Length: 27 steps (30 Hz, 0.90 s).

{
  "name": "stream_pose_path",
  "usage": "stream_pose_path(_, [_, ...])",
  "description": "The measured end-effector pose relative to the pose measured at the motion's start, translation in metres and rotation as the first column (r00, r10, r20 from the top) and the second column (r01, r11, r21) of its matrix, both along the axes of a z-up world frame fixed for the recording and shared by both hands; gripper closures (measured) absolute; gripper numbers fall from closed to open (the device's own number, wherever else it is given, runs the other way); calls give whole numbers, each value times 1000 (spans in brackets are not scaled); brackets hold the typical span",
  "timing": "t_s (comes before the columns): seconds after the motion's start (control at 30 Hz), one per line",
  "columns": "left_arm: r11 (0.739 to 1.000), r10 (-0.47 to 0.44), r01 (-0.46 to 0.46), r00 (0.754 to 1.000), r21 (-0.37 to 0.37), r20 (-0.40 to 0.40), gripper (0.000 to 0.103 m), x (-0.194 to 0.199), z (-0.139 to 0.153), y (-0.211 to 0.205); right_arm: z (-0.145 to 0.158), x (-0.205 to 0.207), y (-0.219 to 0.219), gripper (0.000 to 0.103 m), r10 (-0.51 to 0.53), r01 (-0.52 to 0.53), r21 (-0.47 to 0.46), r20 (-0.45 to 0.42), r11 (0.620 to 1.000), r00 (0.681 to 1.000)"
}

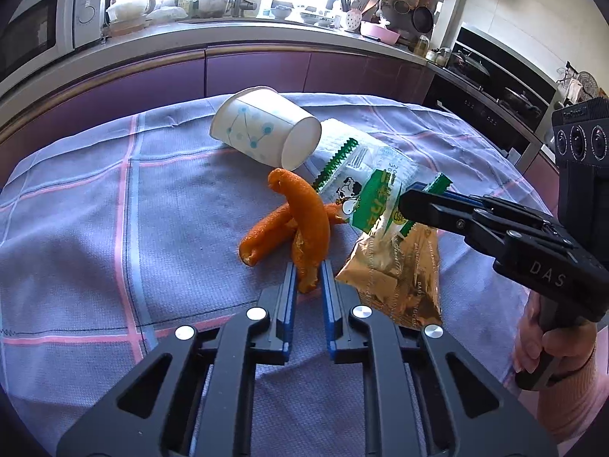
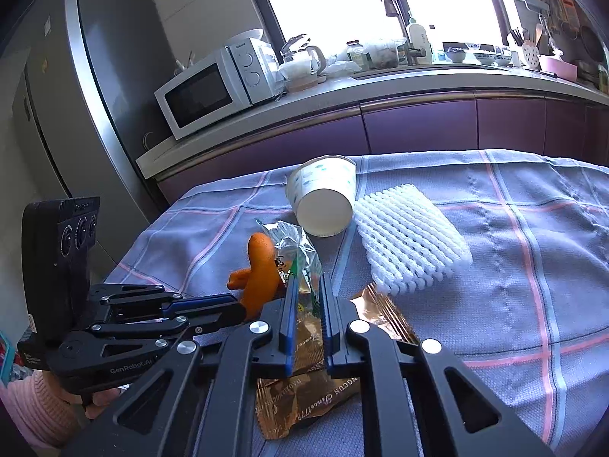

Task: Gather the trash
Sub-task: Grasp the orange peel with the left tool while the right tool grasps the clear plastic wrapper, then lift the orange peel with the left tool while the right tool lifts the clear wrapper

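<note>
Left hand-held gripper (image 1: pixel 307 274): jaws narrow, clamped on the near end of the orange peel (image 1: pixel 304 228). The peel's long axis runs away from the tips and arches upward. Right hand-held gripper (image 2: pixel 307 285): pinched on the green-printed clear wrapper (image 2: pixel 300 262), with the gold wrapper (image 2: pixel 304 400) beneath it. Beyond the tips, the paper cup (image 2: pixel 323 198) lies on its side, base toward the grippers. White foam net (image 2: pixel 407 240) right of the cup. Open table (image 2: pixel 533 266) cloth further right.

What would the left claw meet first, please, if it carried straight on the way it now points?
Probably more of the orange peel it is already shut on; the paper cup lies further along, though depth is unclear.
</note>
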<state>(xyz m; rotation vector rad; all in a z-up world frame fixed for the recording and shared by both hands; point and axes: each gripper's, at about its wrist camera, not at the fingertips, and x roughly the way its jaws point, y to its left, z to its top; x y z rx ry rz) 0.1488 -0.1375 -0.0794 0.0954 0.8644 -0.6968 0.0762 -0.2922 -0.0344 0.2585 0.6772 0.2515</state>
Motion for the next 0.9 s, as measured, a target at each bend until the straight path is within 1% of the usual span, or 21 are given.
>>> stream_pose_path(0.1, [1000,7,-7,1000,-20,-5,93,-6,1,6,2,0,0,93,-2,2,3,4,1000,1000])
stream_pose_path(0.13, [1000,7,-7,1000,-22,-3,103,-8,2,8,2,-1,-1,93,-2,1,7,5,1000,1000])
stream_pose_path(0.23, [999,3,-3,1000,-35,-4,102,-17,4,15,4,-2,-1,94,3,-4,18,9,1000,1000])
stream_pose_path(0.37, [999,-24,23,1000,-49,-1,102,-27,8,21,5,-4,-1,94,4,-5,19,14,1000,1000])
stream_pose_path(0.4, [999,-24,25,1000,-48,8,94,-28,9,21,4,-4,-2,94,3,-4,21,14,1000,1000])
stream_pose_path(0.43, [999,-24,24,1000,-47,11,80,-29,10,20,4,-4,-2,94,3,-3,25,13,1000,1000])
stream_pose_path(0.47, [999,-21,22,1000,-48,13,74,-27,11,19,4,-4,-2,94,2,-2,30,12,1000,1000])
stream_pose_path(0.5, [999,-18,18,1000,-49,13,65,-26,11,17,3,-3,-3,94,0,-1,35,10,999,1000])
stream_pose_path(0.53, [999,-18,18,1000,-51,6,60,-22,10,14,3,-3,-4,94,0,0,39,9,999,1000])
stream_pose_path(0.6, [998,-19,18,1000,-52,-16,57,-13,7,8,2,-4,-5,94,-3,3,43,7,999,1000])
stream_pose_path(0.67, [999,-19,17,998,-47,-52,57,-4,1,2,2,-5,-7,94,-8,8,48,6,999,1000])
stream_pose_path(0.7, [999,-11,8,998,-42,-66,60,0,-2,0,2,-6,-9,94,-11,11,50,6,999,1000])
stream_pose_path(0.77, [999,-8,5,996,-32,-93,66,6,-7,-5,2,-6,-11,94,-15,15,56,5,998,1000])
stream_pose_path(0.83, [1000,5,-8,994,-22,-109,79,10,-10,-6,2,-6,-13,94,-17,16,62,3,998,1000])
stream_pose_path(0.87, [1000,8,-11,994,-25,-111,78,11,-11,-6,2,-6,-13,94,-18,18,63,3,998,1000])
stream_pose_path(0.9, [999,11,-15,994,-31,-113,81,11,-11,-5,2,-6,-14,94,-19,19,64,3,998,1000])
